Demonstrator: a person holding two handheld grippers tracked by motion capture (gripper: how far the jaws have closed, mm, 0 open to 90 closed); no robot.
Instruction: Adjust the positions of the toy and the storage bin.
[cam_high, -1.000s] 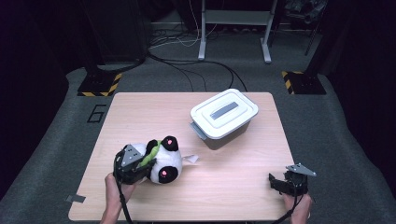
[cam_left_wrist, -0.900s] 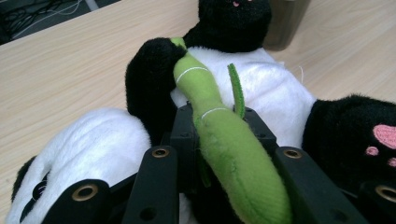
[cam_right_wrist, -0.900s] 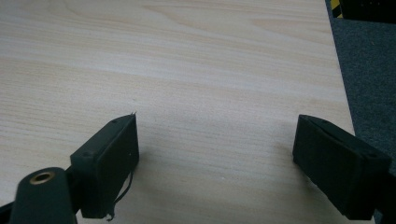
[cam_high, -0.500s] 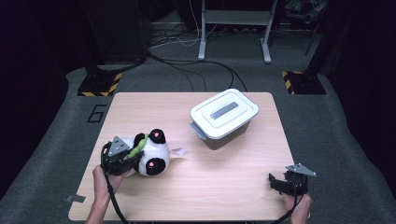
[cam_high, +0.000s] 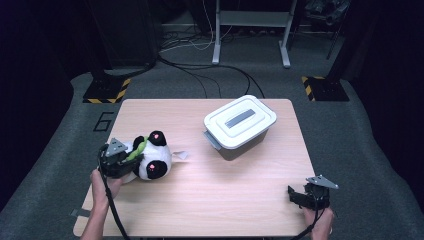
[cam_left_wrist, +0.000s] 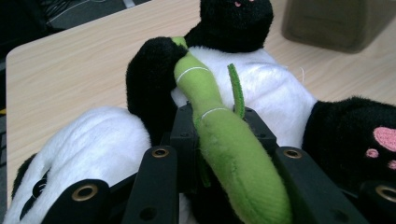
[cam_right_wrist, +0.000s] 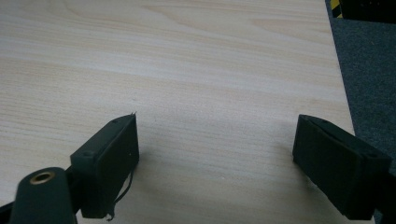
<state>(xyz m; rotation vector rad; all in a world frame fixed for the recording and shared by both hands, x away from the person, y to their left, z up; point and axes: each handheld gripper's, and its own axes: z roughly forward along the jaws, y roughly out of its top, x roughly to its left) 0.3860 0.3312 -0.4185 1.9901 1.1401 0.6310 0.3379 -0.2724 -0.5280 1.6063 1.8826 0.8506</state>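
- Panda plush (cam_high: 150, 161) lies on the bench (cam_high: 210, 200) near its left edge, toward the near side; white body, black ears and limbs, a pink-marked paw at the right of the left gripper view.
- Green stuffed stalk (cam_left_wrist: 224, 140) runs along the plush's front, its far end against a black paw; a thin green strip stands just beside it.
- Left hand-held gripper (cam_high: 120, 159): jaws drawn in close on either side of the green stalk, pressed into the plush; in the left gripper view (cam_left_wrist: 217, 135) the stalk fills the gap between them. Clamped on the plush at the stalk.
- Person's left hand (cam_high: 102, 185) holds this hand-held gripper from the near side; cable trails back toward the near bench edge.
- Right hand-held gripper (cam_high: 307, 196): near right corner of the bench, well apart from the plush. Jaws wide apart (cam_right_wrist: 215, 163), bare wood between them, holding nothing; whether they touch the bench surface I cannot tell.
- White lidded box (cam_high: 239, 125) sits at the far middle-right of the bench, lid on, turned at an angle to the bench edges, apart from both hand-held grippers.
- Small pale tag (cam_high: 181, 155) sticks out just right of the plush, lying on the bench.
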